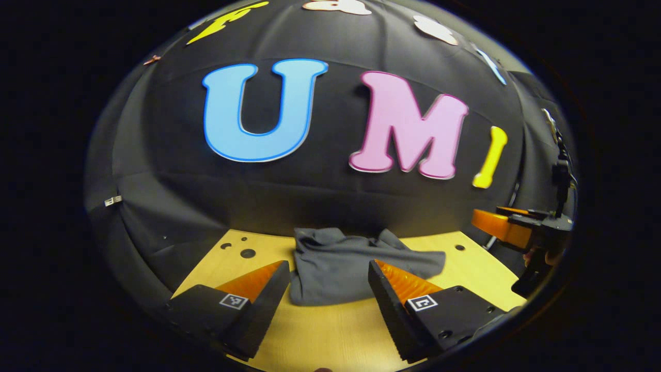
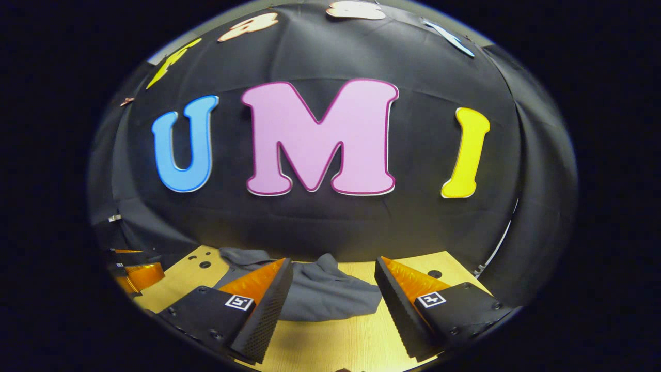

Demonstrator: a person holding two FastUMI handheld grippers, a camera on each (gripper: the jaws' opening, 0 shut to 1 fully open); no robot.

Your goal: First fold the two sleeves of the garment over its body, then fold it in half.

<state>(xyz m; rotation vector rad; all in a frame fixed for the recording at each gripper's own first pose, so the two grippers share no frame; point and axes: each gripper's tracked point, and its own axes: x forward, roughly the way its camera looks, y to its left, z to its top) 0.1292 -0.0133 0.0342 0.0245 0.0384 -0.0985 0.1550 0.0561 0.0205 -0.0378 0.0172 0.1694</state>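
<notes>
We find the garment (image 1: 341, 266) lying as a compact grey bundle on the wooden table (image 1: 330, 325), toward the far edge, close to the black cloth wall. In the left gripper view it sits straight ahead, between the 2 spread fingers and beyond their tips. The left gripper (image 1: 328, 271) stands open, holds nothing, and is clear of the cloth.

In the right gripper view, the garment (image 2: 320, 292) lies ahead and to the left of centre. The right gripper (image 2: 333, 268) also stands spread with nothing between its fingers, apart from the cloth. We see the right gripper (image 1: 508, 227) from the left gripper view at the far right, raised above the table and well to the side of the bundle.

The bundle's long axis runs across both views, roughly parallel to the far table edge, with a tapered flap (image 1: 421, 258) reaching toward the right gripper's side.

We judge that the left gripper is better aligned with the bundle's body, while the flap lies nearer the right gripper. We cannot tell which folds are sleeves, or how many folds are complete, since the cloth is bunched. Whichever edge is gripped next lies forward and down from both grippers.
</notes>
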